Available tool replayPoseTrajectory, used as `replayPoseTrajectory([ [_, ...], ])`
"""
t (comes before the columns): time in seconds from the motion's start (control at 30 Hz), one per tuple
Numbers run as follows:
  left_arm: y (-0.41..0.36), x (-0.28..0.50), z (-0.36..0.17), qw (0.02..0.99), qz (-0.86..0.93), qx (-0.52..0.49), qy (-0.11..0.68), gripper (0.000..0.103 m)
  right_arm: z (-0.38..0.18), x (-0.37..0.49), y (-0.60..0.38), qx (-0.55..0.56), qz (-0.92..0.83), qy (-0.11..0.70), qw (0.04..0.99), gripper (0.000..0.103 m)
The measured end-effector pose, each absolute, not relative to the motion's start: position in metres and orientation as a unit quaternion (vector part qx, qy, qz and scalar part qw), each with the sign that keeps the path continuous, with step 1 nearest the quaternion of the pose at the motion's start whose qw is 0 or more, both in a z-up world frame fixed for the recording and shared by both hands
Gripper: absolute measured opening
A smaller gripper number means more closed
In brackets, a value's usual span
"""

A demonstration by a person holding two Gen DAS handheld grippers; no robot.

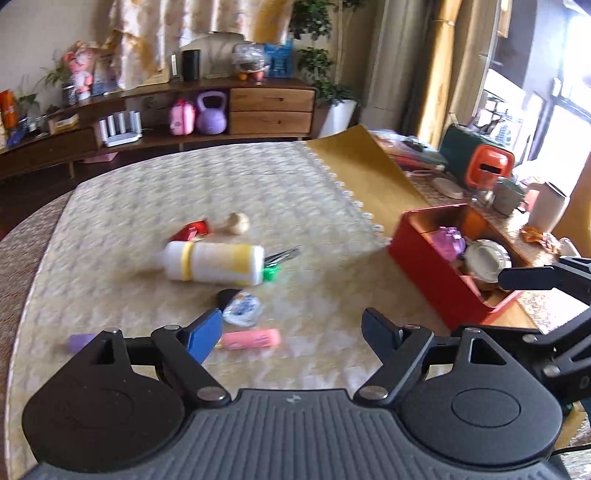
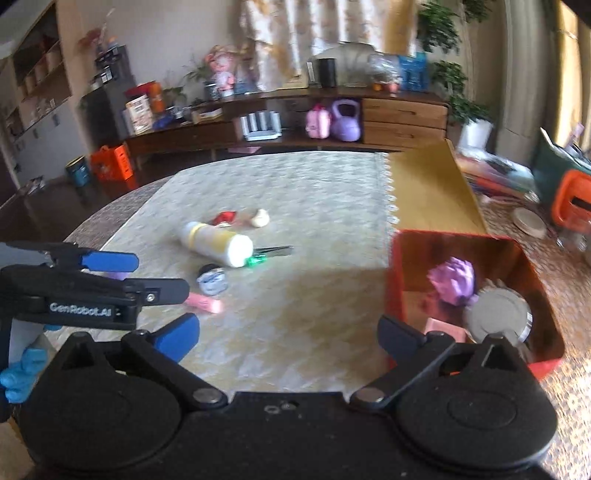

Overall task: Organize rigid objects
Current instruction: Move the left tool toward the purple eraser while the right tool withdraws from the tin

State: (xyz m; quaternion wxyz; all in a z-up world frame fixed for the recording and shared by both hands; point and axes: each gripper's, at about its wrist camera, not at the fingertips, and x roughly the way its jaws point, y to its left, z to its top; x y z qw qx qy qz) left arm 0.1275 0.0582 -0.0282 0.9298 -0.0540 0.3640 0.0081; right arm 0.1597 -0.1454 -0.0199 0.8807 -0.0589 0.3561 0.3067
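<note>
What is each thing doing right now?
left gripper: open, holding nothing
right gripper: open, holding nothing
white bottle: lying on its side
red box: open, things inside
jar: in the box
pink tube: lying flat
scissors: lying beside the bottle

Behind the tabletop [image 1: 155, 192], draped in pale patterned cloth: a long dark wooden sideboard [image 2: 295, 110] against the far wall. On its lower shelf, a purple kettlebell [image 2: 346, 122] beside a pink bag [image 2: 317, 121]; right of those, two light wood drawers [image 2: 404, 116]. Right of the sideboard, a potted plant [image 1: 334, 92]. Above, patterned curtains [image 1: 166, 33]. Far right, bright daylit windows [image 1: 561, 107]. Below, dark floor [image 2: 55, 199].
</note>
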Motion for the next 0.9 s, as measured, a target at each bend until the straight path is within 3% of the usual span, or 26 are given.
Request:
replayPoseTrajectory([
  [0.6,0.179,0.110,-0.069,0.908,0.145,-0.099,0.380,0.084,-0.054,0.168,-0.052,-0.103,0.371,0.373,0.844,0.103],
  [0.9,0.203,0.116,-0.099,0.904,0.178,-0.068,0.382,0.084,-0.076,0.181,-0.019,-0.135,0.386,0.387,0.826,0.094],
])
